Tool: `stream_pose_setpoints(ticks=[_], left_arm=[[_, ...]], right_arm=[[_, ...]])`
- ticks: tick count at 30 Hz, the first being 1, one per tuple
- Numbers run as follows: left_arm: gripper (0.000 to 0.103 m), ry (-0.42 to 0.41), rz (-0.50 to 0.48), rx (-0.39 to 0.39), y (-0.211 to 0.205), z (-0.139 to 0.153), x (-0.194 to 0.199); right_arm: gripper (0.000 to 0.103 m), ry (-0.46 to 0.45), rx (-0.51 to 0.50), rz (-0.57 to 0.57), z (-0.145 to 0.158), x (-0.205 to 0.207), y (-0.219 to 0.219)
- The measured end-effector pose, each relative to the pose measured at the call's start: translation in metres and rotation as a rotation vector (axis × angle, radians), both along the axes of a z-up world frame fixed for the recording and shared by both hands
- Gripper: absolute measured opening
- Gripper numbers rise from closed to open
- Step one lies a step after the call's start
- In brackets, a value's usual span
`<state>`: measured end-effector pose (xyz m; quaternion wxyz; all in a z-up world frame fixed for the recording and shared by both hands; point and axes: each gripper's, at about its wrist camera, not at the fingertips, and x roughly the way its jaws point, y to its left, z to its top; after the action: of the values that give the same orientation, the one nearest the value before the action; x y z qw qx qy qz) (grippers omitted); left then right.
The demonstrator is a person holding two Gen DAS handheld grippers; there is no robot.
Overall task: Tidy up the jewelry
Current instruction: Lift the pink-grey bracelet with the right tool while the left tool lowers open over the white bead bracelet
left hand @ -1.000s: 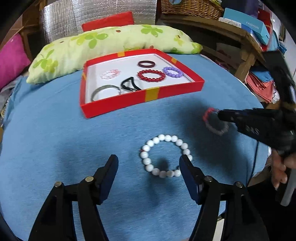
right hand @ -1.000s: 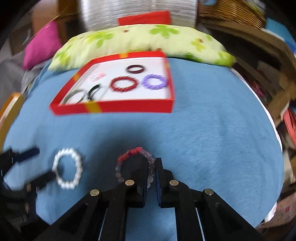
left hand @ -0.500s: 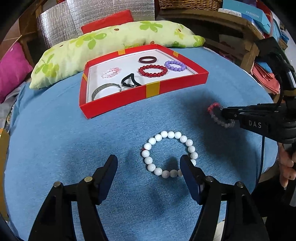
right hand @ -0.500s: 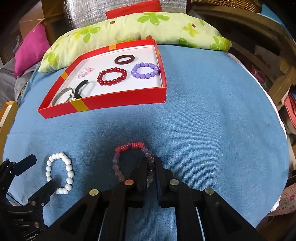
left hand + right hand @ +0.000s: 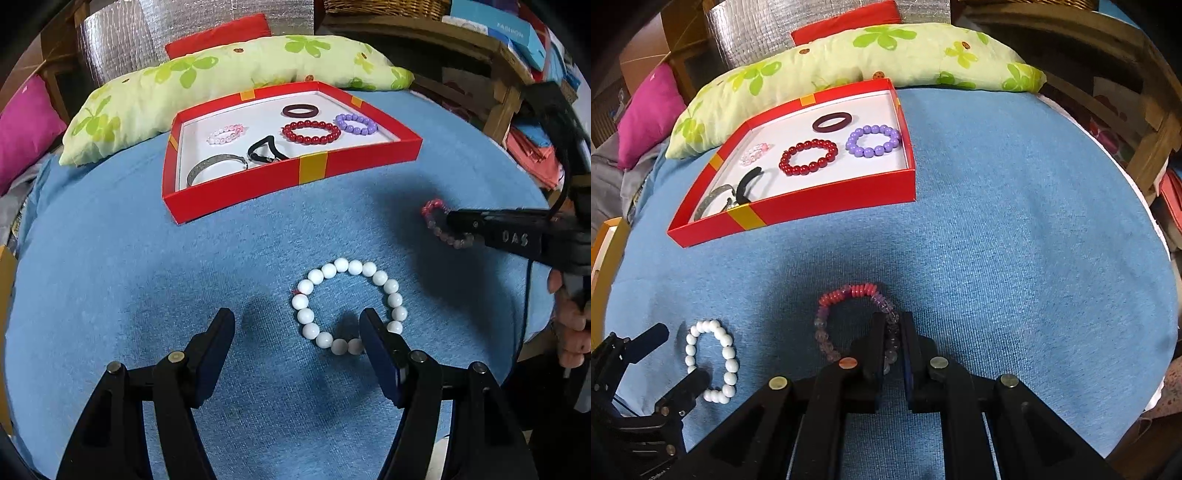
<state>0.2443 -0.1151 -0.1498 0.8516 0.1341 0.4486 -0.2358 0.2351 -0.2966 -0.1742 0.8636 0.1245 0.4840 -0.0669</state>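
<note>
Left wrist view: the left gripper (image 5: 297, 328) is held with its jaws wide apart above a blue cloth-covered table (image 5: 110, 280). A white bead bracelet (image 5: 349, 304) lies flat on the cloth, its near side just beside the right-hand fingertip (image 5: 369, 325); nothing is gripped. A red tray (image 5: 314, 168) with yellow bands is set further back on the table. Contents of the tray: a silver bangle (image 5: 214, 166), a black band (image 5: 266, 149), a pale pink bead bracelet (image 5: 226, 134), a red bead bracelet (image 5: 311, 132), a purple bead bracelet (image 5: 355, 123) and a dark maroon ring-shaped bangle (image 5: 300, 110). A green floral pillow (image 5: 221, 70) is placed behind the tray.

Right wrist view: the right gripper (image 5: 894, 332) is closed on one side of a pink-and-lilac bead bracelet (image 5: 846, 295); the rest of the loop is seen projecting ahead of the jaws over the cloth. Whether the loop touches the cloth cannot be told. This bracelet is held well apart from the tray, to the right of the white bracelet.
</note>
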Motion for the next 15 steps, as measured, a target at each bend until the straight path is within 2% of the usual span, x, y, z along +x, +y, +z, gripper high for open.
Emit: stream_pose_setpoints(ticks=[3,7,11,15], left_arm=[[0.071,0.016,-0.002,-0.052,0.004,0.004,0.0],[0.078,0.061,-0.025,-0.125,0.006,0.005,-0.002],[0.078,0.066,-0.042,-0.092,-0.002,-0.002,-0.005],[0.078,0.074,-0.06,-0.095,-0.008,-0.004,-0.008]], right_arm=[[0.011,-0.006,-0.01,0.003,0.0,0.0,0.002],[0.011,-0.013,0.011,-0.009,0.0,-0.002,-0.001],[0.011,-0.012,0.029,-0.021,-0.001,-0.002,-0.003],[0.011,-0.012,0.038,-0.029,-0.001,-0.001,-0.004]])
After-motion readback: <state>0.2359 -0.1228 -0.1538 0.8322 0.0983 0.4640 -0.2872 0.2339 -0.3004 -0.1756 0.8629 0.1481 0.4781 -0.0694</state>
